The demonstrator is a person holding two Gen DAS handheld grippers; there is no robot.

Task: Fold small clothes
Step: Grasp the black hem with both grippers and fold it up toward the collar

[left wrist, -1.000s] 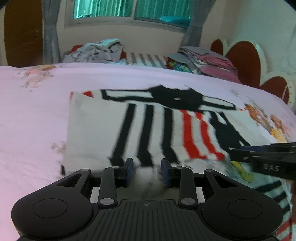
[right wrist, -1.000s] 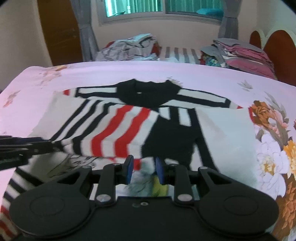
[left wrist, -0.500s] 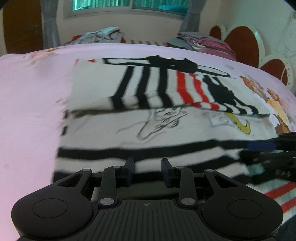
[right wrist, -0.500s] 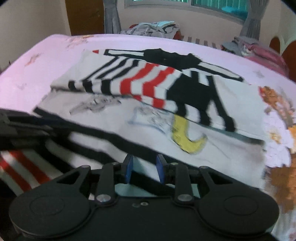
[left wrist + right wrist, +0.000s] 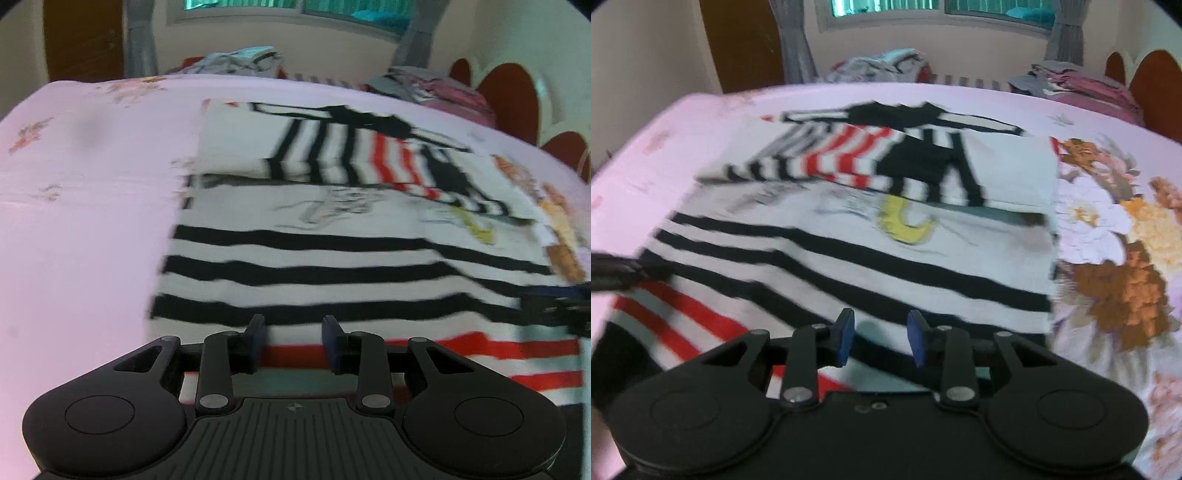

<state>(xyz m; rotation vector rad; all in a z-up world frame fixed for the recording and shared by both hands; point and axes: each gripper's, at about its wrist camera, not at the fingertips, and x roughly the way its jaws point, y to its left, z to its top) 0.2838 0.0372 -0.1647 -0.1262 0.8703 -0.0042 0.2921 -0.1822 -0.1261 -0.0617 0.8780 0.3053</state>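
Note:
A white sweater (image 5: 332, 251) with black and red stripes lies flat on the pink bed sheet (image 5: 74, 221). Both sleeves (image 5: 849, 155) are folded across its chest, above a yellow print. My left gripper (image 5: 293, 332) hovers over the near hem on the sweater's left side, jaws apart, and no cloth is pinched. My right gripper (image 5: 881, 328) hangs over the hem (image 5: 960, 295) on the right side. Its jaws are opening and only flat fabric shows below the gap. Each gripper's tip shows at the edge of the other's view: the right (image 5: 554, 302) and the left (image 5: 624, 269).
A loose heap of clothes (image 5: 240, 61) and a folded stack (image 5: 436, 85) sit at the far end of the bed, under the window. A red and white headboard (image 5: 513, 96) rises at the right. A flower print (image 5: 1115, 258) covers the sheet right of the sweater.
Both grippers drew back from the sleeves to the near hem, bringing the lower stripes into view. The sleeves now lie folded across the chest. The right jaws stand slightly wider.

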